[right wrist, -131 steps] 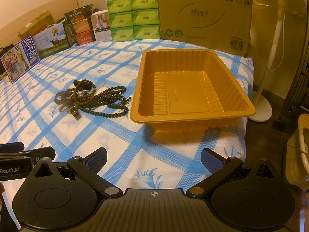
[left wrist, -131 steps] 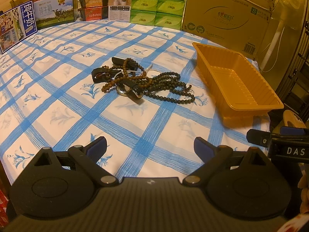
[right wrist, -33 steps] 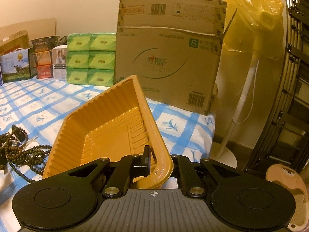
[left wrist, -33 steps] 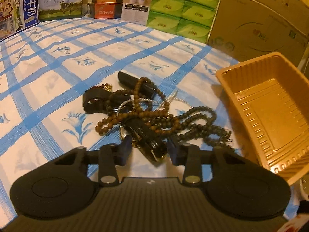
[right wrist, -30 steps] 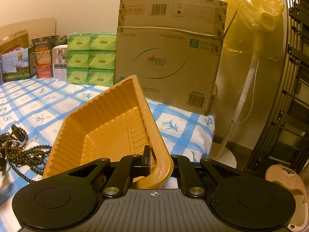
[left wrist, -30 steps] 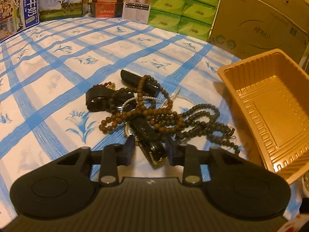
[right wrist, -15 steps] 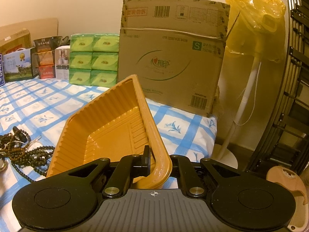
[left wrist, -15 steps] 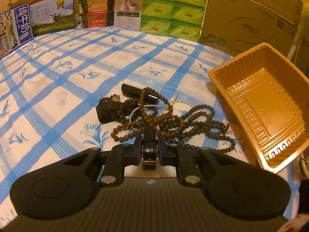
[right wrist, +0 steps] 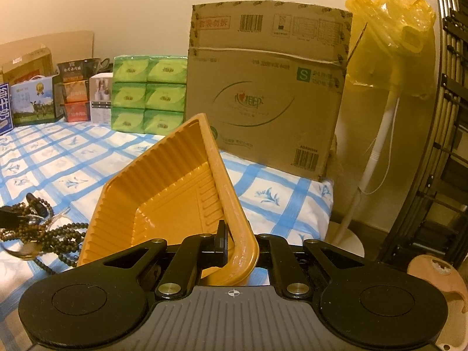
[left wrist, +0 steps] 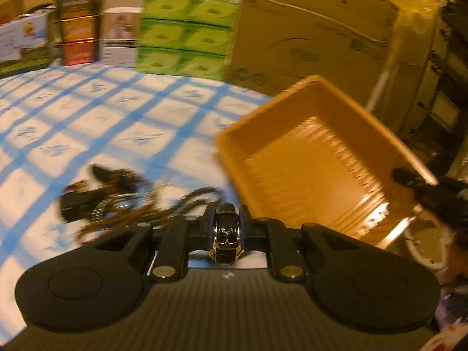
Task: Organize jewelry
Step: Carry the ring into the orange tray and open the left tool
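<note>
My left gripper (left wrist: 224, 228) is shut on a black-strap, gold-cased watch (left wrist: 226, 234) and holds it above the cloth, just left of the orange tray (left wrist: 316, 158). The pile of bead strands and straps (left wrist: 117, 201) lies blurred on the cloth to the left; it also shows in the right wrist view (right wrist: 44, 231). My right gripper (right wrist: 234, 248) is shut on the near corner of the orange tray (right wrist: 163, 199), tilting it up. That gripper appears at the tray's right rim in the left wrist view (left wrist: 421, 184).
The table has a blue-checked white cloth (right wrist: 73, 161). A big cardboard box (right wrist: 269, 99), green tissue packs (right wrist: 149, 93) and small cartons (right wrist: 73, 93) stand along the back. A fan stand with a yellow bag (right wrist: 389, 38) is beyond the table's right edge.
My left gripper has closed on the watch, lifted it out of the pile and swung right toward the tray. My right gripper keeps holding the tilted tray corner.
</note>
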